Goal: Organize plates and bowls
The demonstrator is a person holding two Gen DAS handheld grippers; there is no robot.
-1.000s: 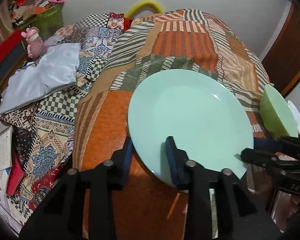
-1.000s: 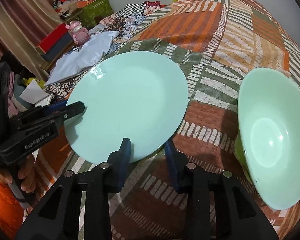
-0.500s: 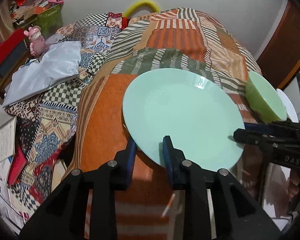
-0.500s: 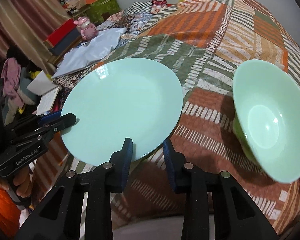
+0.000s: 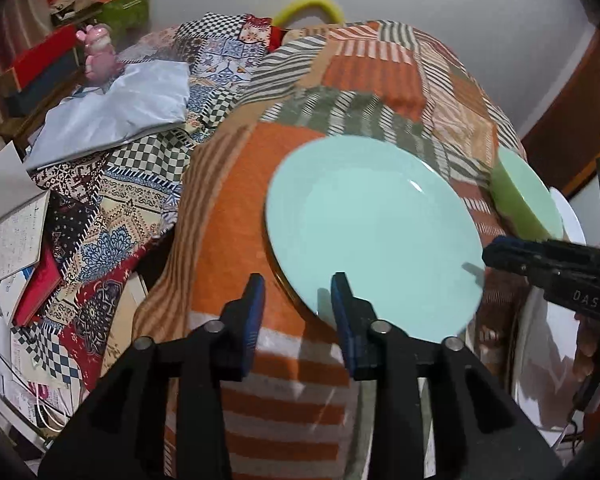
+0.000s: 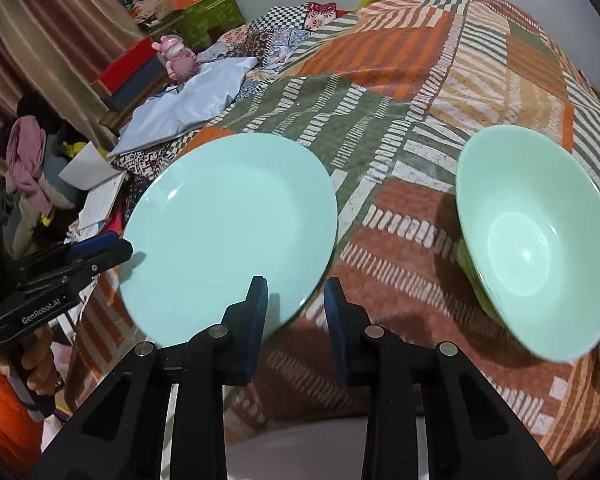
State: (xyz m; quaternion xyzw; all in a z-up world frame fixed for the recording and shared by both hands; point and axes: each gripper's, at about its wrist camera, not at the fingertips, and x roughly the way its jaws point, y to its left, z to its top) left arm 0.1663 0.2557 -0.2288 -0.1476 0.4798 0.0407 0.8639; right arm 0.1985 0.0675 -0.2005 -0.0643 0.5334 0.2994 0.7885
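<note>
So nothing is stacked yet: our right gripper (image 6: 295, 285) clamps the plate (image 6: 228, 232), bowl (image 6: 532, 240) apart at 3 o'clock. Our left gripper (image 5: 297, 281) has just been opening, rim loose between its jaws.

Dim warm indoor light from overhead. My fisheye views bend hard at the edges, corners black. Small white glints on the glossy mint-green round plate (image 5: 372, 232) and inside the pale green ceramic bowl (image 6: 532, 240). My fingers cast soft shadows on the plate. Near plate rim smears with motion blur.
</note>
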